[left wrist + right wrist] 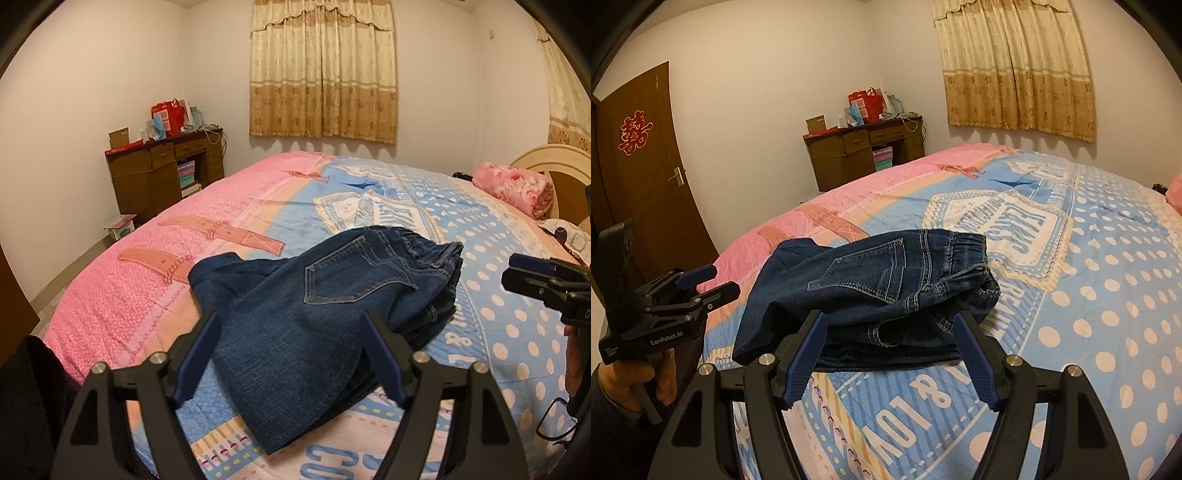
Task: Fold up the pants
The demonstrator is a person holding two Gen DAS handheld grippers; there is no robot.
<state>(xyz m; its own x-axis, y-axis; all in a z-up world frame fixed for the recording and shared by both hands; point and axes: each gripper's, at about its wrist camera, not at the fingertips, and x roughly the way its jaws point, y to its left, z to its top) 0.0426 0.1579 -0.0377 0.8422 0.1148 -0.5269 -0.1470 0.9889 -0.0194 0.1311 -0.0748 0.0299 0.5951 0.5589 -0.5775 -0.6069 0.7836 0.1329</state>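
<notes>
While folded denim pants point(317, 317) lie rumpled on the quilted bedspread point(517, 332) — both grippers' jaws spread, empty.

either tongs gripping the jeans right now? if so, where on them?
Nothing is held. The left tongs and right tongs both stand open, pads clear of the folded jeans, which lie loose on the bed.

Lower layers of folded jeans point(886, 347) hidden under top fold; right tool point(517, 273) cut off by frame edge.
</notes>
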